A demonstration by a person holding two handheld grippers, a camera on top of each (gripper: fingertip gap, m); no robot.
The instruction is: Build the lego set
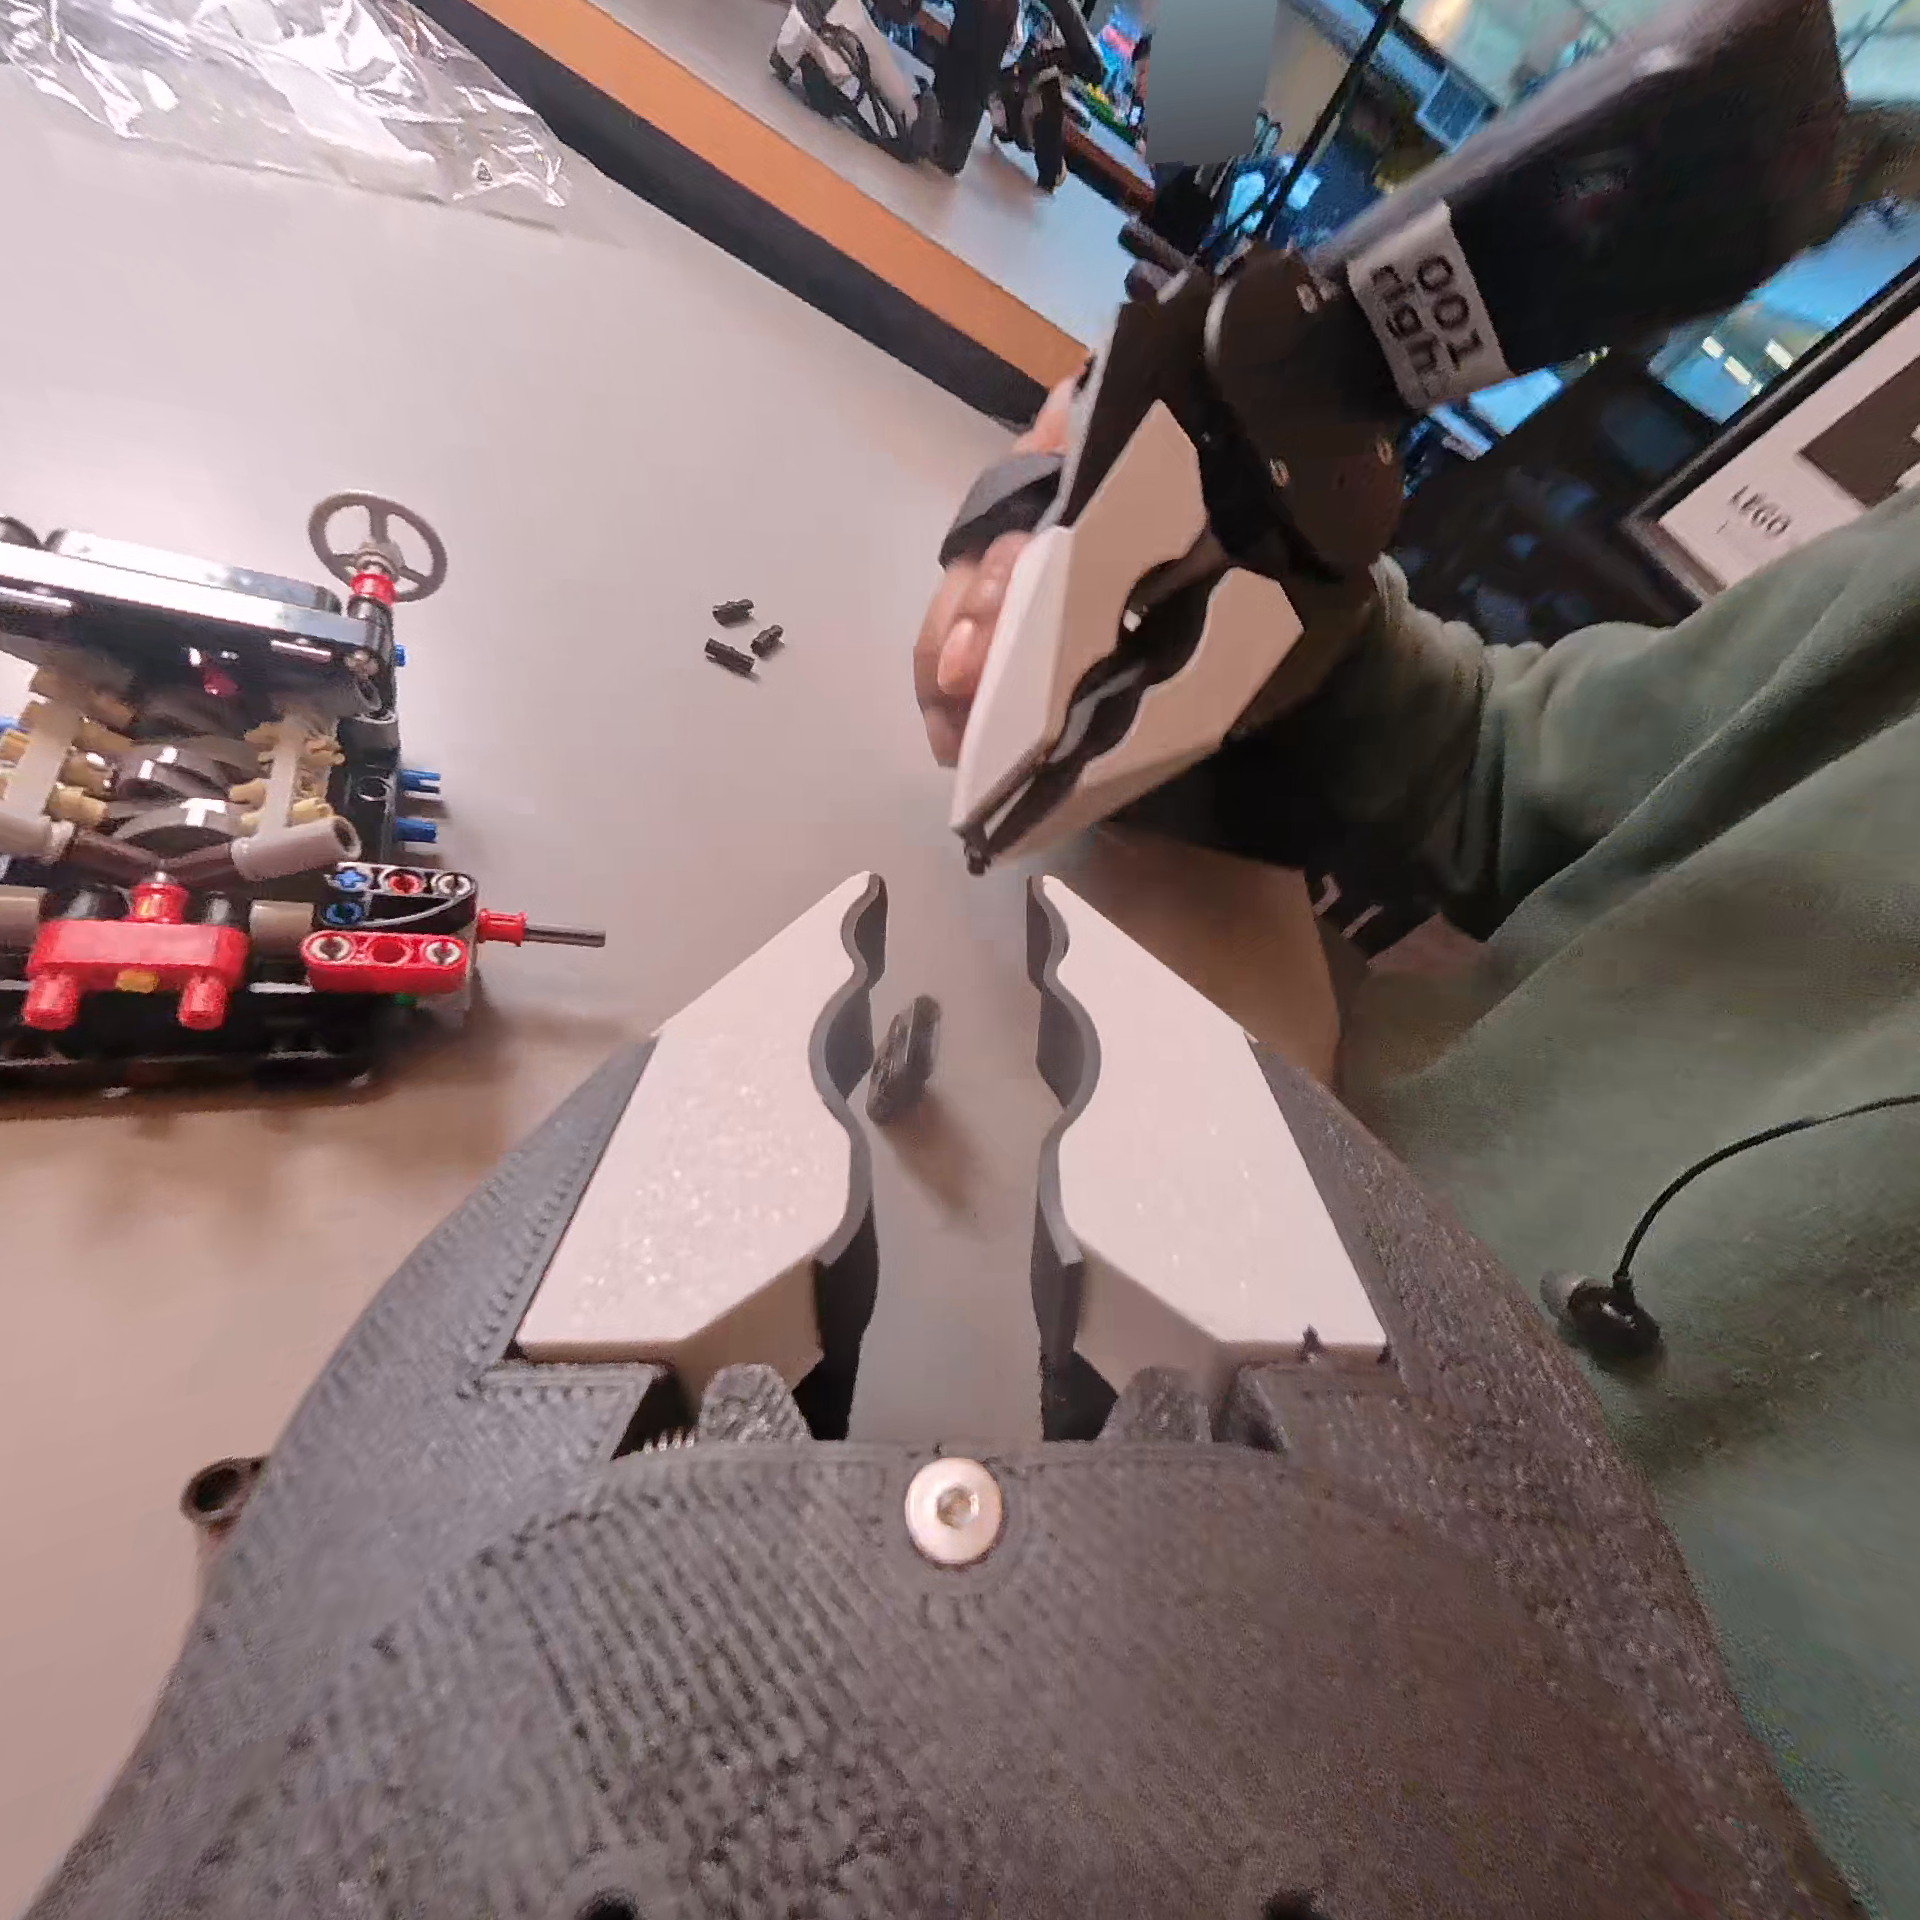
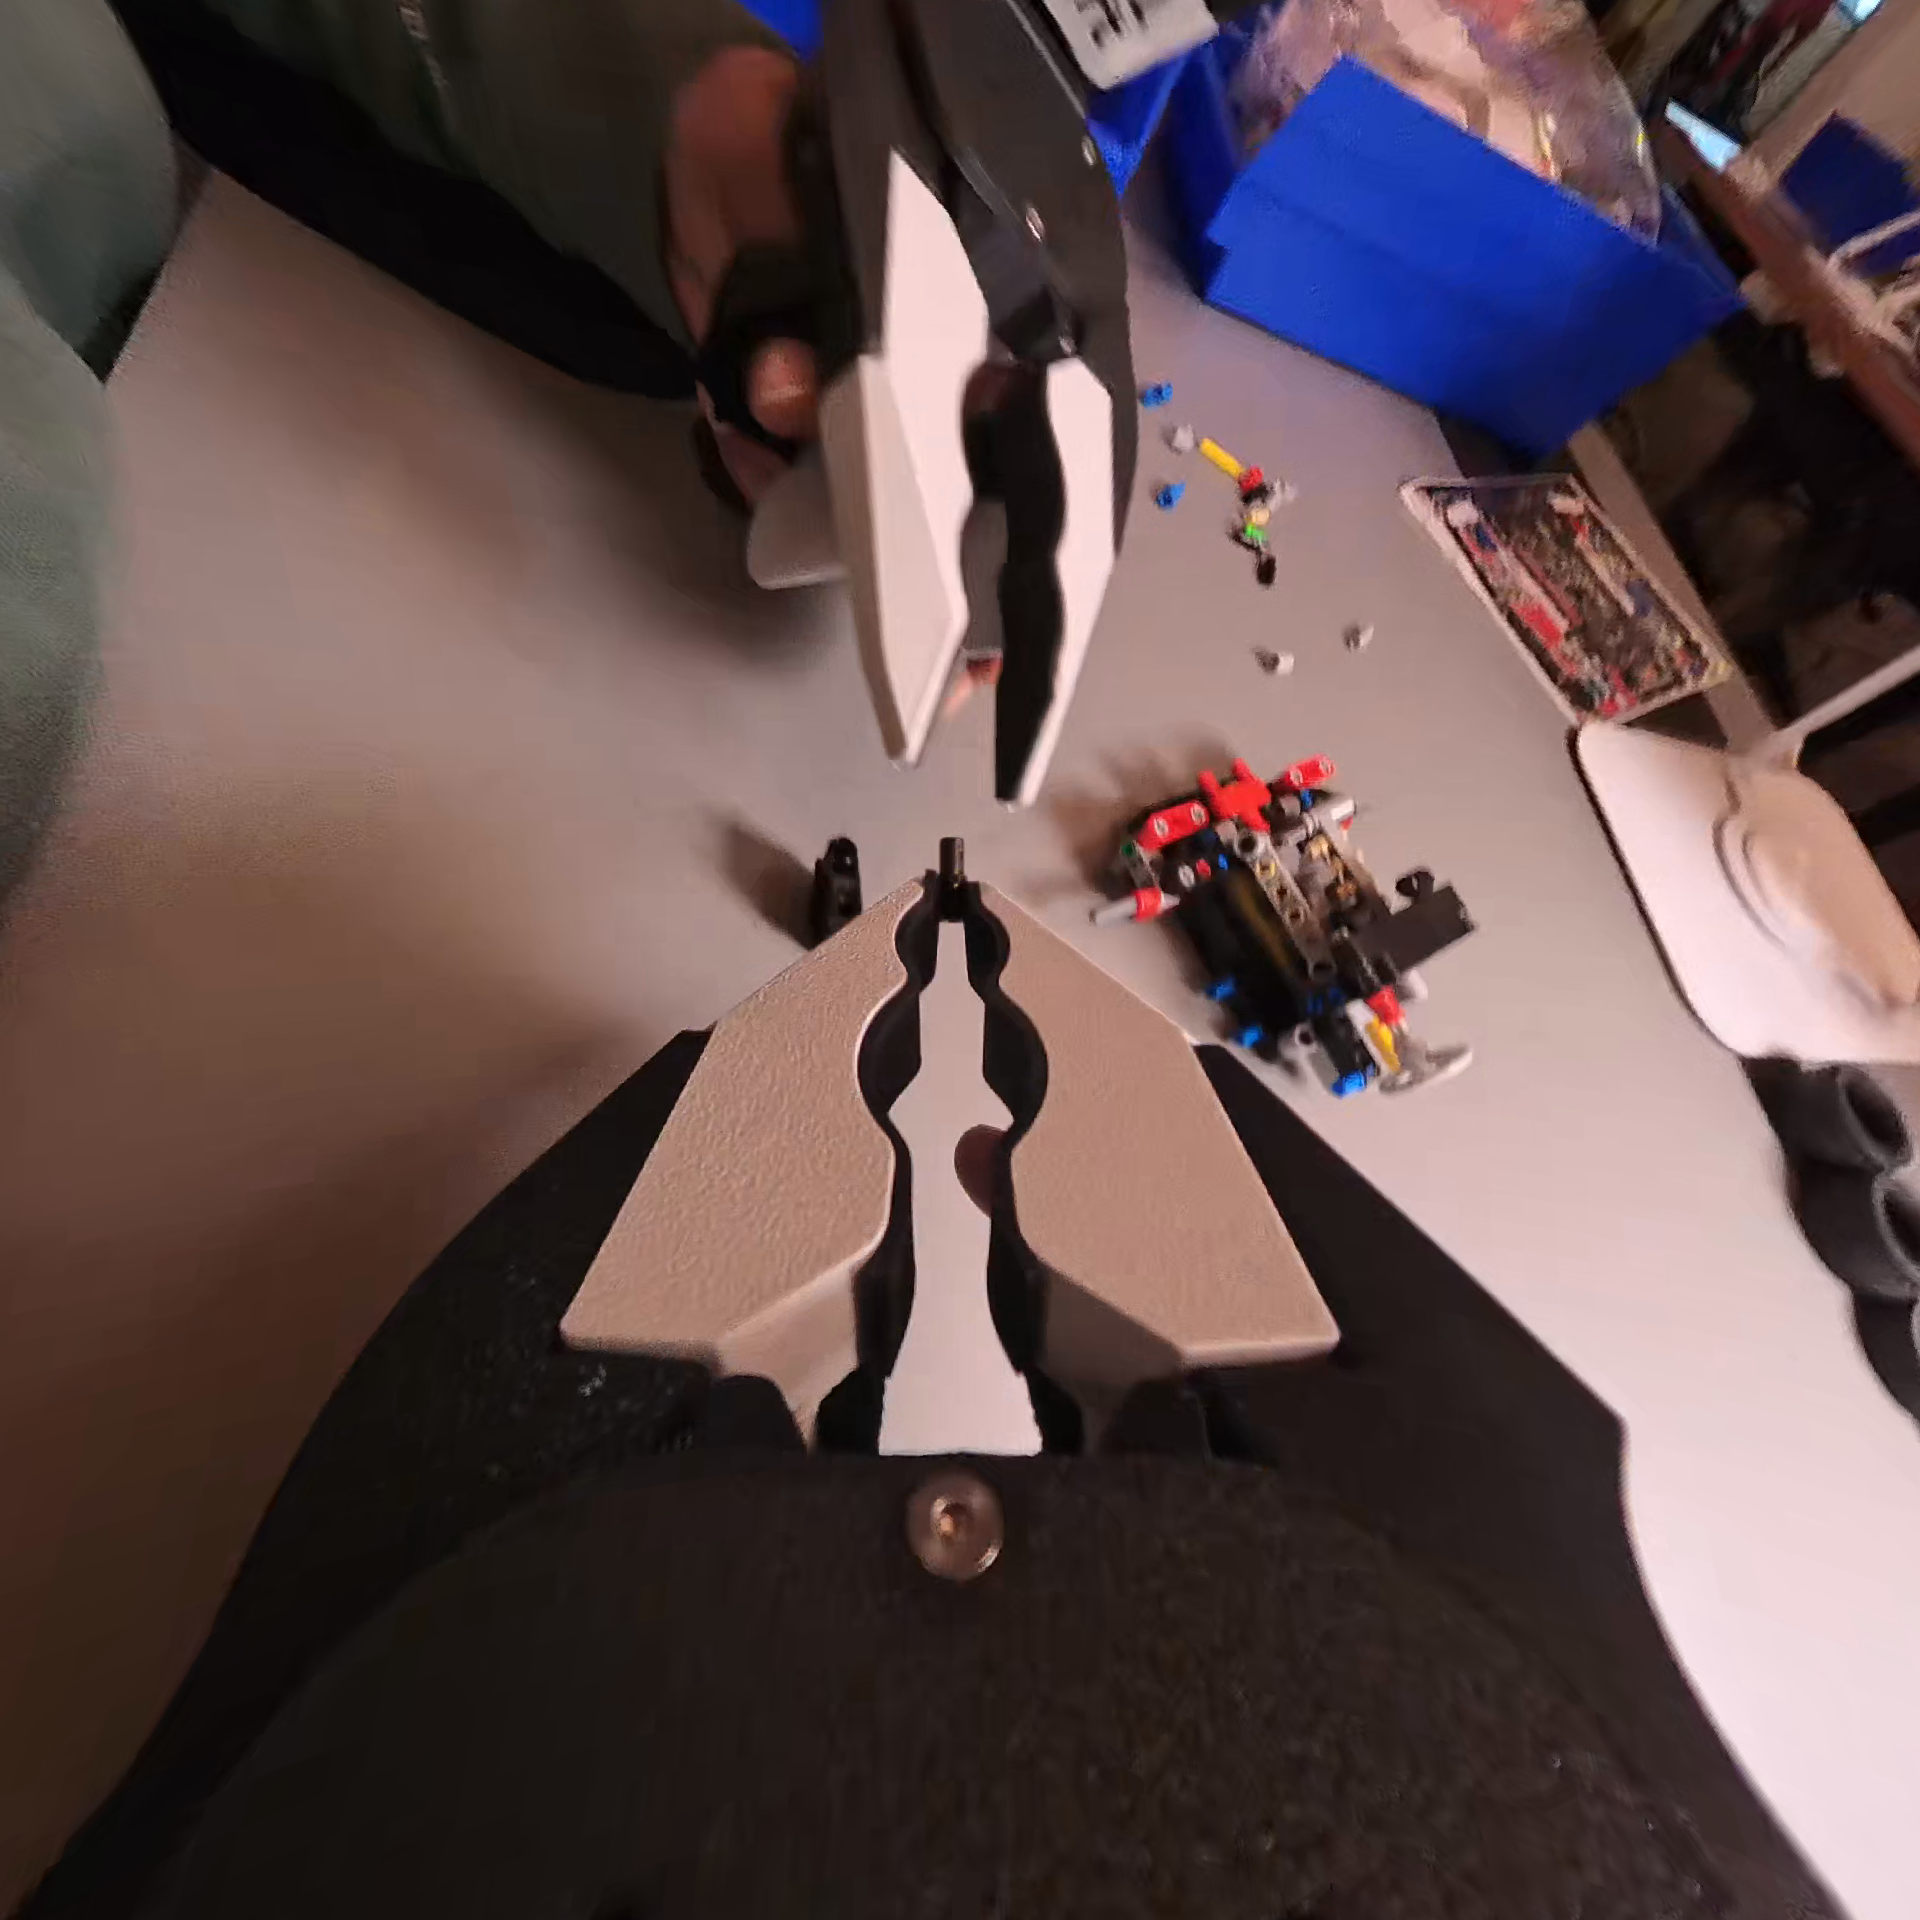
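Left wrist view: mounted behind the left gripper (image 1: pixel 956 894), low and close over the table (image 1: pixel 623 416), facing along its fingers; right gripper (image 1: pixel 977 847) at 1 o'clock.

Right wrist view: higher, tilted down over its own fingers.

Shared: lego model (image 1: pixel 208 810) (image 2: pixel 1288 925), 9 o'clock left view, 2 o'clock right view.

You get even, soft indoor light on the tabletop (image 1: pixel 644 436), with short dark shadows under the parts. Your right wrist view is motion-blurred, worst toward its far edge; both views bend strongly at the edges.
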